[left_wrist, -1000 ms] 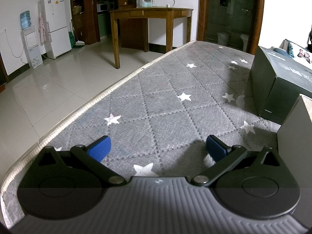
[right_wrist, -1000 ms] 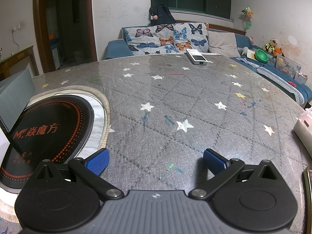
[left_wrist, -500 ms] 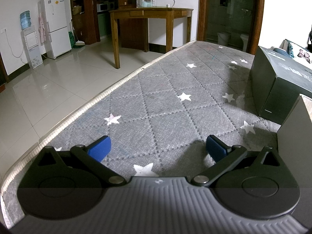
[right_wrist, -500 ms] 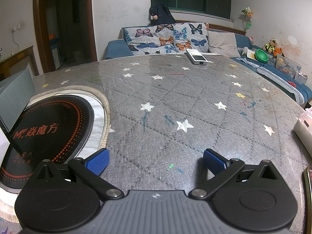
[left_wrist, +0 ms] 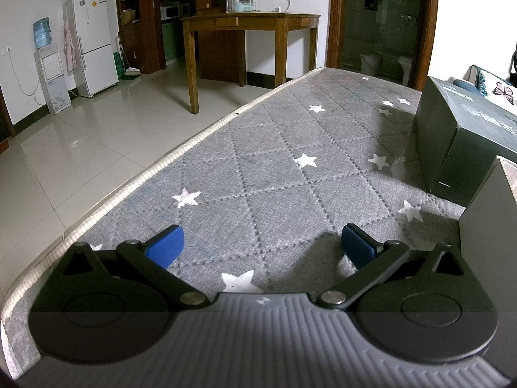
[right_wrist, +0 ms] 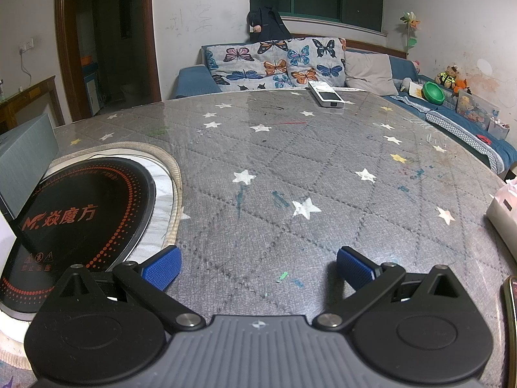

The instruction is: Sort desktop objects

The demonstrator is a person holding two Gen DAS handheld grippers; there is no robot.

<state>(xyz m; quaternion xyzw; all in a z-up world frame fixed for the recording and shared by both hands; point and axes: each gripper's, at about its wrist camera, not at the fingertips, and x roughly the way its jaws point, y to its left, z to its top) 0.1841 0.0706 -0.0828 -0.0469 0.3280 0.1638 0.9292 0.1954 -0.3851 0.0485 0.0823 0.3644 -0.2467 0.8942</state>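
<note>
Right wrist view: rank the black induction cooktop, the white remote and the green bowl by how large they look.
1. Black induction cooktop, by far the largest, though nearest the camera.
2. White remote.
3. Green bowl, looks smallest; it lies farther off, so true size is unsure.

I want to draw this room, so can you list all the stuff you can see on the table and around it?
table cover: 1, grey with stars, over the whole top
induction cooker: 1, black with orange dots, left side
dark box: 1, dark green, far right in the left view
remote: 1, white, far edge
tissue box: 1, pale, right edge
butterfly cushions: 2, colourful, on the blue sofa
fridge: 1, white, by the wall
wooden table: 1, brown, beyond
left tongs: blue pads, open, empty
right tongs: blue pads, open, empty
</note>
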